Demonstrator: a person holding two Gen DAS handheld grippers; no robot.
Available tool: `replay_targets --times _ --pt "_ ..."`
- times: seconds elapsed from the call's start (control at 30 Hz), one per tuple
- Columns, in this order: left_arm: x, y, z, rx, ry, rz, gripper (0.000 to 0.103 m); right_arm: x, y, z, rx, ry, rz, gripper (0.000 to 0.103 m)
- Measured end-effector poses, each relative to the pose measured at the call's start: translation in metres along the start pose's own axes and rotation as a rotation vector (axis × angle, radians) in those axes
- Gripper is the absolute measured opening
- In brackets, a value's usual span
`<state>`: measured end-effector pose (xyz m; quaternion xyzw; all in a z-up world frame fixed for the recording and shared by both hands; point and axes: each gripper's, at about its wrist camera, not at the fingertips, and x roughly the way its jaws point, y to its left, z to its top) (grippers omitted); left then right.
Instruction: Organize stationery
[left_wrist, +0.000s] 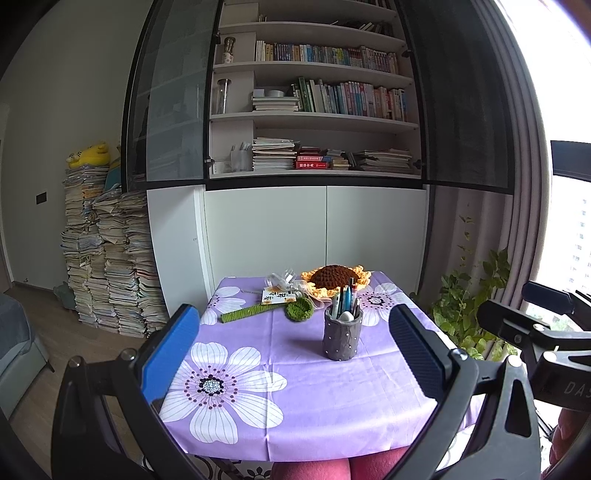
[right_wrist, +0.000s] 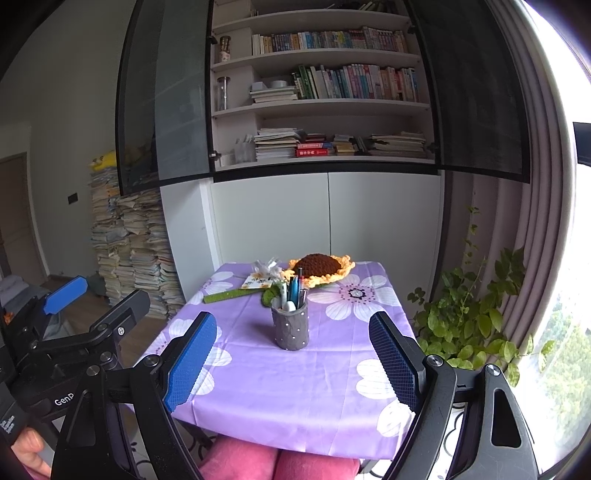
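Note:
A grey pen holder stands upright mid-table on the purple flowered cloth, with several pens and a white eraser in it. My left gripper hovers open over the table's near edge, short of the holder, nothing between its blue pads. My right gripper also stands open and empty, its fingers either side of the holder in view but well short of it. Each gripper shows at the side of the other's view.
A crocheted sunflower lies at the table's back, with a green ruler-like strip, a small card and a green crocheted cup. Bookshelf cabinet behind, stacked books left, potted plant right. Pink-clad knees below the table edge.

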<state>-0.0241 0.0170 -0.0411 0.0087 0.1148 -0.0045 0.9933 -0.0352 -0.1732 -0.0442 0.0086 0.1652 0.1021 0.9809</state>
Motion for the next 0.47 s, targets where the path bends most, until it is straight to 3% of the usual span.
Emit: replay_targets --times 0.47 --pt "-0.0002 -0.0003 -0.0005 -0.001 0.003 -0.001 0.102 0.0001 0.0009 -0.0009 0.0 0.001 -0.001 0.085"
